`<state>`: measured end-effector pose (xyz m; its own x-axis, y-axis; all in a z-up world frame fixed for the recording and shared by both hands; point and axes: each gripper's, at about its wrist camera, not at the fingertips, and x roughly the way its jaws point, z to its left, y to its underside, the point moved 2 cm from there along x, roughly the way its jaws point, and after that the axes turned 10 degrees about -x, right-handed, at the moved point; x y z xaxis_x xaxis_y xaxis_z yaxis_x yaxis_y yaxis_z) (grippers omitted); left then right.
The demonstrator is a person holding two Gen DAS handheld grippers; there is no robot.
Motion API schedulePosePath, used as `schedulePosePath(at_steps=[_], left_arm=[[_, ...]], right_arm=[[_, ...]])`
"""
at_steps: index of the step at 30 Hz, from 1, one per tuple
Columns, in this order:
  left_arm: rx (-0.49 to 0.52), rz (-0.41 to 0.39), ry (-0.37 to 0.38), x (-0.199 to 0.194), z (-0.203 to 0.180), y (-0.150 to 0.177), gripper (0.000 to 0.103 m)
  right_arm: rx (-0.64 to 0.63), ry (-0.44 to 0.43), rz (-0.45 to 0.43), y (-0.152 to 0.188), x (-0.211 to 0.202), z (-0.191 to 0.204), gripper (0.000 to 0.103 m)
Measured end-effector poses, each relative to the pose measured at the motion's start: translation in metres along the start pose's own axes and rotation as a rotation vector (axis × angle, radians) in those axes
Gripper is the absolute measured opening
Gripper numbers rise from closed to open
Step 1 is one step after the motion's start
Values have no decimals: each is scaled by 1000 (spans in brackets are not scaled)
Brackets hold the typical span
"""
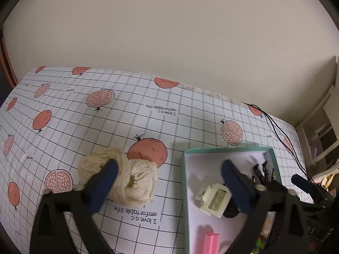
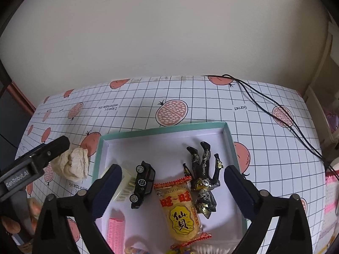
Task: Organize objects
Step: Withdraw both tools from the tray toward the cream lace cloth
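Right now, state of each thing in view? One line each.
left gripper: open, over the scrunchie
right gripper: open, empty, above the box
cream scrunchie: on the cloth, outside the box
teal box: open, lidless
toy car: in the box, on its side
figurine: in the box, lying down
snack packet: in the box, sealed

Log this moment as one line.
left tongs: open by scrunchie | right tongs: open over box | scrunchie: outside box
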<state>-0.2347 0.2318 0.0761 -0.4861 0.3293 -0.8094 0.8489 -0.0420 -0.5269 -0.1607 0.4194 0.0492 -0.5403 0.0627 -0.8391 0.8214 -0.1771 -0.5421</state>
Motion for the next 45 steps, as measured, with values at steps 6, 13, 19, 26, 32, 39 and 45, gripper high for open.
schedulePosePath(at_steps=[6,13,19,26,32,39,45], left_arm=[[-29,-12,-11,-1,7,-5,103],[-42,-10,-7,-2,12,-8,103],[-47,-8,-7,-2,16,-10,103],[-78,-12,-6,-6,34,-20,103],[-134,-32,-20,-14,66,-33,103],[-224,-41,-28,-20,114,-45,103],[-288,-38,-47,-23,151,-52,103]], right_arm=[[-1,4,-3,0,0,2,103],[-1,8,-1,0,1,3,103],[-1,6,5,0,3,5,103],[3,-7,-15,-5,0,17,103],[-23,-36,-30,-10,0,45,103],[-61,-89,-46,-23,5,85,103],[-110,-134,-43,-30,15,126,103]])
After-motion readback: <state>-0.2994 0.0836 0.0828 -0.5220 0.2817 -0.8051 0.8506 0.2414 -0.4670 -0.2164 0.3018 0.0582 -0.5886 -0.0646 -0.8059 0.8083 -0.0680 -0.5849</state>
